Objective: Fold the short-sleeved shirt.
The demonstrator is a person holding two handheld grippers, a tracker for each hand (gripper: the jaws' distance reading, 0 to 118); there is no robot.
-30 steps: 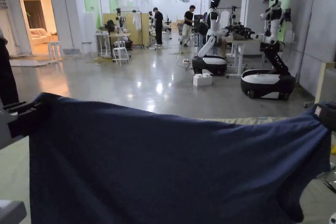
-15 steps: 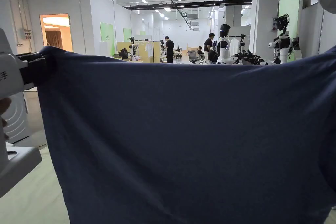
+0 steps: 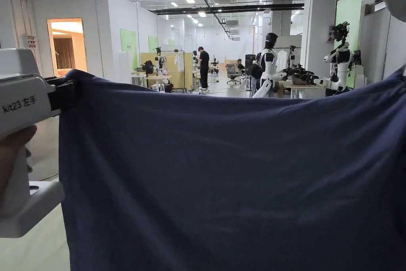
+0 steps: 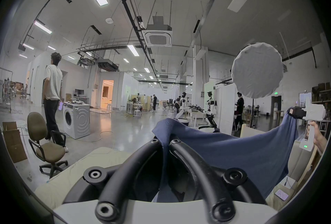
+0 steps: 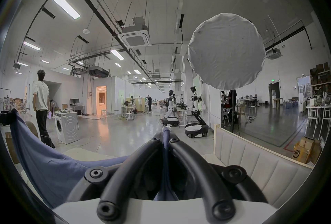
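A navy blue short-sleeved shirt (image 3: 230,180) hangs stretched in the air in front of me, held up by its top edge. My left gripper (image 3: 67,95) is shut on the shirt's upper left corner, a hand on its white handle. In the left gripper view the jaws (image 4: 165,143) pinch the blue cloth (image 4: 232,154), and the right gripper (image 4: 293,113) shows far off holding the other corner. In the right gripper view the jaws (image 5: 165,140) close on a fold of the shirt (image 5: 53,167), which sags away to the left.
A pale padded surface (image 5: 250,156) with a cushioned backrest lies below the shirt. A round white light diffuser (image 5: 226,51) hangs at the right. Humanoid robots (image 3: 341,61) stand on wheeled bases across the hall. A person (image 4: 52,99), an office chair (image 4: 48,149) and a washing machine (image 4: 76,119) are at the left.
The shirt has been lifted from low to stretched high before my head; since half a second ago its top edge dropped slightly and the left gripper came closer in.
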